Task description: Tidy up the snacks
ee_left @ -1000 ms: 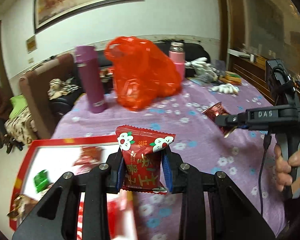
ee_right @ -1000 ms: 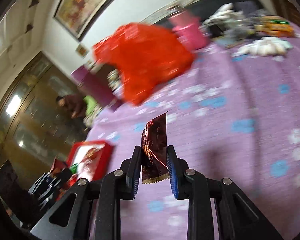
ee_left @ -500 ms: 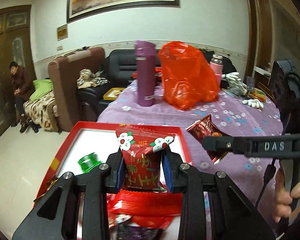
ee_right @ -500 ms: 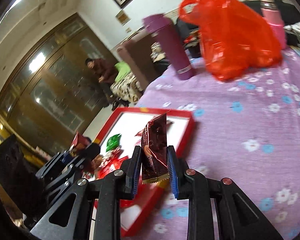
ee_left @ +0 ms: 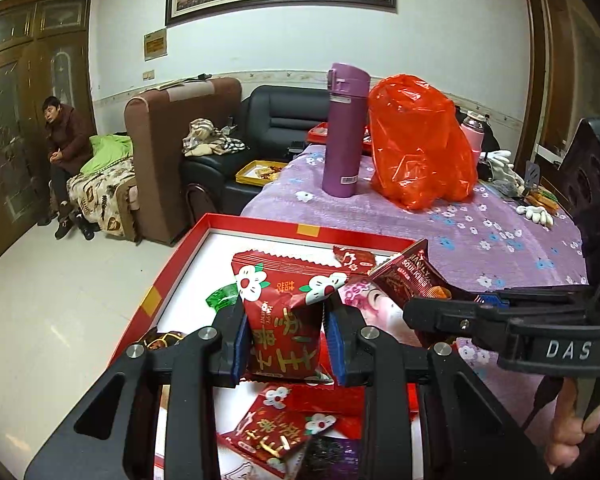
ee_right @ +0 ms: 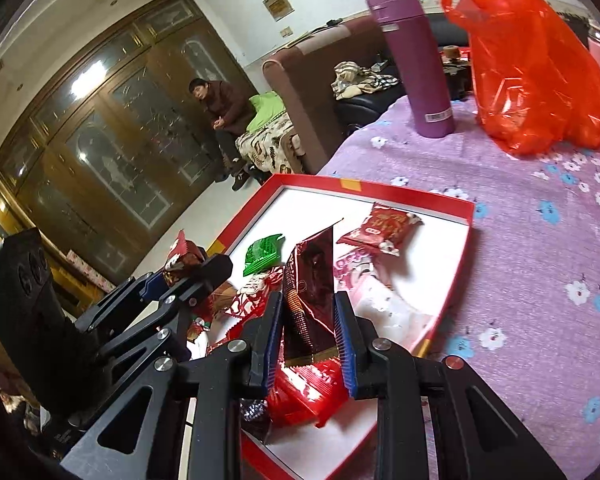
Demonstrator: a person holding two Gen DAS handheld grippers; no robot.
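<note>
My left gripper (ee_left: 286, 346) is shut on a red flowered snack packet (ee_left: 285, 320) and holds it above the red-rimmed tray (ee_left: 180, 256). My right gripper (ee_right: 309, 340) is shut on a dark maroon snack packet (ee_right: 311, 292), also over the tray (ee_right: 456, 248). In the left wrist view the right gripper (ee_left: 440, 312) reaches in from the right with the maroon packet (ee_left: 412, 280). In the right wrist view the left gripper (ee_right: 180, 280) shows at the left with its red packet (ee_right: 184, 254). Several packets lie in the tray, among them a green one (ee_right: 264, 254) and a red one (ee_right: 382, 228).
The tray sits at the near left edge of a table with a purple flowered cloth (ee_left: 500, 236). A purple flask (ee_left: 344, 132), an orange plastic bag (ee_left: 420, 156) and a pink bottle (ee_left: 474, 136) stand at the back. The floor drops off left of the tray.
Both grippers have swung left from over the purple cloth to over the tray, each still holding its packet. They now sit lower and closer to the packets in the tray.
</note>
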